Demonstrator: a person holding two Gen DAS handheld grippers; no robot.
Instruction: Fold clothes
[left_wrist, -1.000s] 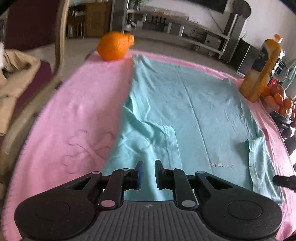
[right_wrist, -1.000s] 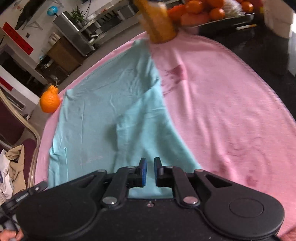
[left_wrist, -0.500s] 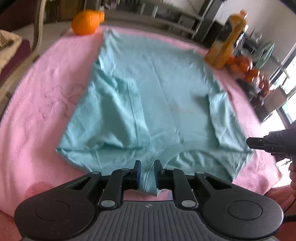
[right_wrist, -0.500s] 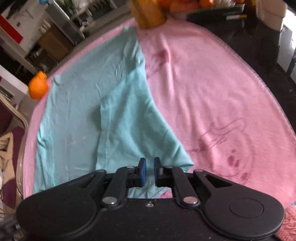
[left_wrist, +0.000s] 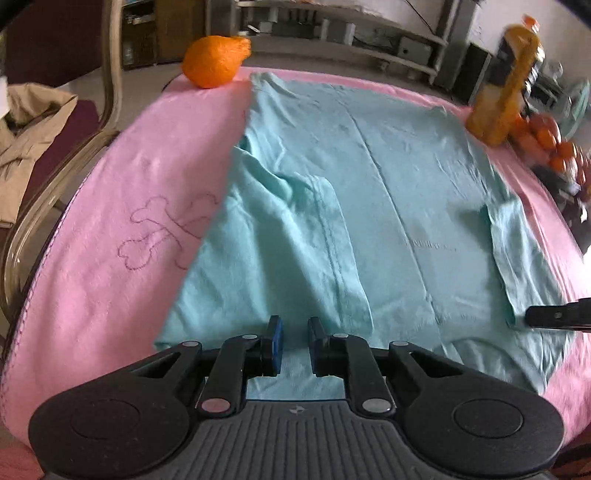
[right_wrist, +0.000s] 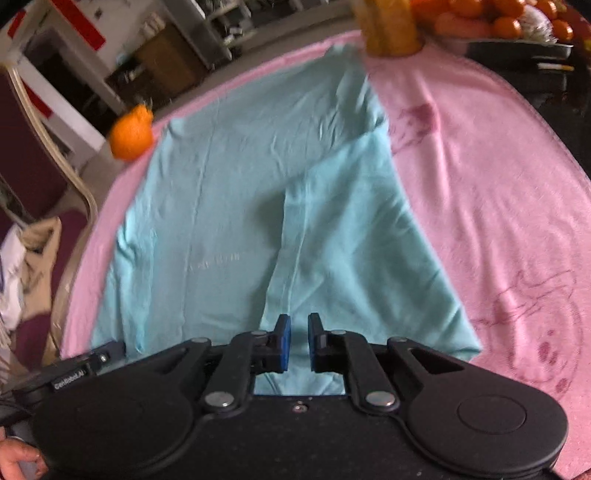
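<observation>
A teal T-shirt (left_wrist: 399, 192) lies flat on a pink blanket (left_wrist: 122, 206), both sleeves folded inward. My left gripper (left_wrist: 294, 345) hovers over the shirt's near edge, beside the folded left sleeve (left_wrist: 280, 236). Its fingers stand a narrow gap apart with nothing clamped between them. My right gripper (right_wrist: 298, 341) is over the near edge at the right side of the T-shirt (right_wrist: 229, 192), also narrowly open, with cloth showing behind the gap. The right gripper's fingers (left_wrist: 557, 316) show at the shirt's right edge in the left wrist view.
An orange fruit (left_wrist: 214, 61) sits at the far left corner of the blanket, and a juice bottle (left_wrist: 509, 81) with a tray of oranges (left_wrist: 550, 144) at the far right. A chair with clothes on it (left_wrist: 33, 125) stands to the left. A person's hand (right_wrist: 18, 463) shows at lower left.
Both grippers drew up and back from the shirt half a second ago and have come back down close over its near edge. The shirt has not moved.
</observation>
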